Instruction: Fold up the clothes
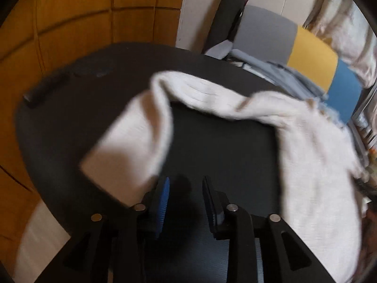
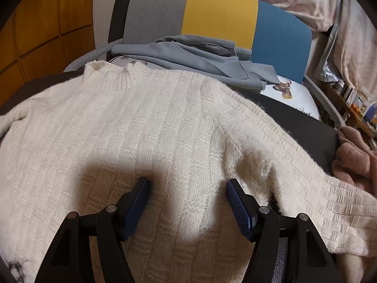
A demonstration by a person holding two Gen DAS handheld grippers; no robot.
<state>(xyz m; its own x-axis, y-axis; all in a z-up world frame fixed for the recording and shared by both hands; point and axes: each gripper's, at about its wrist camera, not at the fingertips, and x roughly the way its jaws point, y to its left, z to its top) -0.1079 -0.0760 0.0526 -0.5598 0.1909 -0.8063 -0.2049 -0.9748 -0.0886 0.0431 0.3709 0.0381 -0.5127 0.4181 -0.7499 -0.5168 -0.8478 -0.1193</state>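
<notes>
My left claw hangs over a bare patch of the dark round table, its blue pads parted with nothing between them; the cream sweater's sleeve lies just beside the left pad, at about ten o'clock from it. That sleeve arcs across the tabletop toward two o'clock, where the rest of the sweater spreads; this view is blurred. My right claw is spread wide above the sweater, pads apart and pinching no wool. The sweater lies flat on the table, collar at twelve o'clock, one sleeve running off toward four o'clock. Behind the table at twelve o'clock stands a chair with a grey, yellow and blue back, and a grey garment is heaped on its seat. Wooden panels line the room at ten o'clock. A pink cloth sits at the table's edge at three o'clock, with pale bedding piled beyond it.
</notes>
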